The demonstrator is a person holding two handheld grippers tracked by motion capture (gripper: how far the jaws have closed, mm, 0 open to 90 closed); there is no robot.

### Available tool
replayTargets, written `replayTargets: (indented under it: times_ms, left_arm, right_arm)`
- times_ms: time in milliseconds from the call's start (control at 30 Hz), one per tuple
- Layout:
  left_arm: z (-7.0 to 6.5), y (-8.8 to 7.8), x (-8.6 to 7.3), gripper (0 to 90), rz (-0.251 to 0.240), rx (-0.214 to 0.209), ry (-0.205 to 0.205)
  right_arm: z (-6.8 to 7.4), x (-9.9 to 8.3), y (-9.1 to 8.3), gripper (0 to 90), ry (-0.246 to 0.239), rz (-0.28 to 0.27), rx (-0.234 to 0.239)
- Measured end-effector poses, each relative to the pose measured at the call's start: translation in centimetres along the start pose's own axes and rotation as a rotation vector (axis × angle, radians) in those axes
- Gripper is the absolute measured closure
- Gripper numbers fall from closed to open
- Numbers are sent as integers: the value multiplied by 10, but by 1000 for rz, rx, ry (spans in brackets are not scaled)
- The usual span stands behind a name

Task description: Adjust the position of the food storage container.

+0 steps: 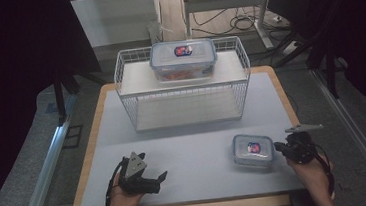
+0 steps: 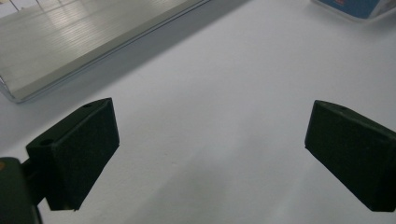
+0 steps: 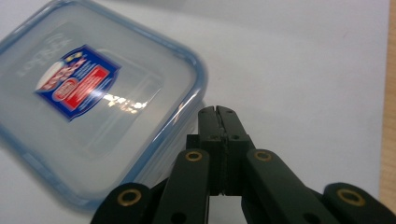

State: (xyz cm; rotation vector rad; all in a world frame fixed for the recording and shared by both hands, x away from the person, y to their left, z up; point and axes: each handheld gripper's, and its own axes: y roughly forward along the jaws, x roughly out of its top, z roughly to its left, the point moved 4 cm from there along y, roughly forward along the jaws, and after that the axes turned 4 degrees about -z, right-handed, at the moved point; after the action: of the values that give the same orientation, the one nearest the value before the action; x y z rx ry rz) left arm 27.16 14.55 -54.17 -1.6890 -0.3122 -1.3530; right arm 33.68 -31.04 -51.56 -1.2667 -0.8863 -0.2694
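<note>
Right jaws: my right gripper [image 3: 219, 112] has its jaws pressed flat together with nothing between them, the tips just beside the near corner of the small lidded box [image 3: 93, 107].
Left jaws: my left gripper [image 2: 210, 154] stands wide open over bare counter [image 2: 224, 93], holding nothing; in the high view it [image 1: 145, 179] rests in my palm near the front left of the counter.
Where the box sits: the small lidded box [image 1: 253, 149] lies flat near the front right corner of the counter [image 1: 190, 152], just left of my right gripper [image 1: 280, 147] and well apart from the left one.
How it will handle: I judge it a stiff, clear plastic tub with a blue-rimmed snap lid, looking empty and therefore light; its smooth walls and glossy lid are likely slippery, so a push from closed jaws may slide or spin it.
Where to take hold: I would open the jaws and span two opposite sides under the lid rim, or pinch a rim edge; the lid top gives no purchase.
Further out: a white wire rack [image 1: 123, 73] stands toward the back edge of the counter, with a larger lidded box [image 1: 183, 59] on its upper shelf.
</note>
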Motion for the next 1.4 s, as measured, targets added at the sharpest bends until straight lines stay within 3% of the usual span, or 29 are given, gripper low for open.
replayTargets:
  times_ms: [267, 767, 900, 1400]
  left_arm:
    - [-1, 2, 0, 30, 4, -2, 5]
    - [-1, 3, 0, 30, 13, -3, 4]
    - [-1, 3, 0, 30, 16, -3, 3]
    - [0, 3, 0, 31, 19, -3, 0]
  right_arm:
    - [14, 0, 2, 895, 28, -6, 72]
    - [78, 27, 34, 894, -98, -4, 211]
    - [93, 32, 41, 895, -111, 0, 253]
    - [133, 41, 51, 895, -164, 5, 351]
